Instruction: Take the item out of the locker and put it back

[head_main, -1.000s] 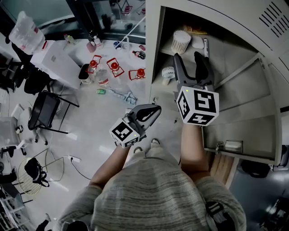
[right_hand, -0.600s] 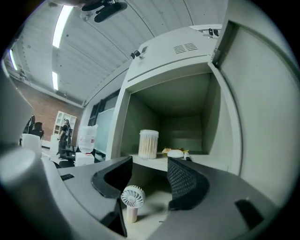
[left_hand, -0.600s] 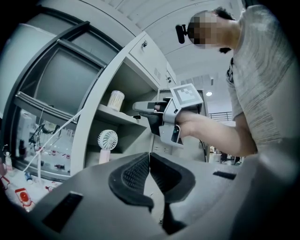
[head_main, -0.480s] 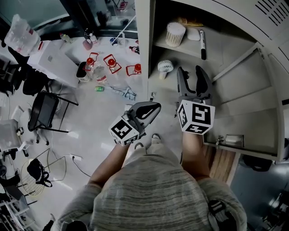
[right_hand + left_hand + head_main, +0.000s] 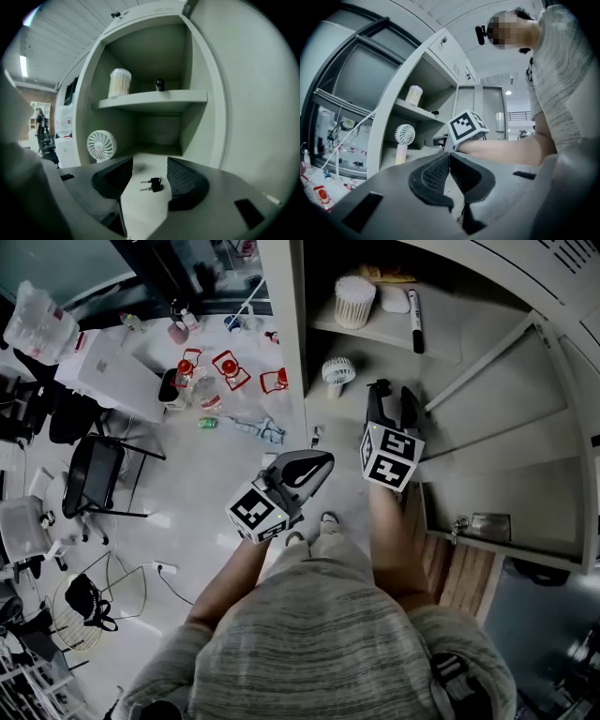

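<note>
R gripper (image 5: 149, 177) spread w/ keys (image 5: 152, 184) ahead, L gripper (image 5: 449, 173) clenched empty; pinch off-ctr and you may skid the flat keys away.

Your locker (image 5: 281, 334) holds one handheld fan (image 5: 337, 374), one black marker (image 5: 413, 307), one tub of cotton swabs (image 5: 353, 301) and two keys (image 5: 151, 184); you hold two tongs: left tongs (image 5: 314, 466), right tongs (image 5: 392, 396).

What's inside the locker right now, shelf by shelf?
Upper shelf: a swab jar, a black marker and a pale object I can't identify. Below it: a small white fan and keys. The shaded back wall area is too dark to read.
</note>
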A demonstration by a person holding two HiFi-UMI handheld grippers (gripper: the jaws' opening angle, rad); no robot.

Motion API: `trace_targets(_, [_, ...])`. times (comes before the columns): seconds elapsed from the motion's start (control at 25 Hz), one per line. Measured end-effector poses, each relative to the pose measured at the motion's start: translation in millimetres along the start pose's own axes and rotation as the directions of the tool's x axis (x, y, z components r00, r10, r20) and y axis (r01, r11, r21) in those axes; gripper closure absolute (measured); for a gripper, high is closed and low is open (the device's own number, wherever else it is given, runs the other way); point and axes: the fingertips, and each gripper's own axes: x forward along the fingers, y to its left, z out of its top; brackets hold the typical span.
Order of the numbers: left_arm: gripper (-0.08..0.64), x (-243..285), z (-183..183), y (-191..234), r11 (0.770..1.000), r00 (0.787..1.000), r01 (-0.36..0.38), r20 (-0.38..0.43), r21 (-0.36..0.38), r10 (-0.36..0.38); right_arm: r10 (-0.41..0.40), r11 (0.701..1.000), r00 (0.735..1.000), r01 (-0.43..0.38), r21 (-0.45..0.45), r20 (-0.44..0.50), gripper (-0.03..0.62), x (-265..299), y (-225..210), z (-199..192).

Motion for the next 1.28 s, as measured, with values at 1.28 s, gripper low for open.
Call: trace_targets(1.28, [0.551,-7,2,12,1.0,1.0,-0.005,0.023,-0.013,0.005,-0.186,0.982,0.942,0.188,-0.018,-0.28,0.563,54,-30,-62])
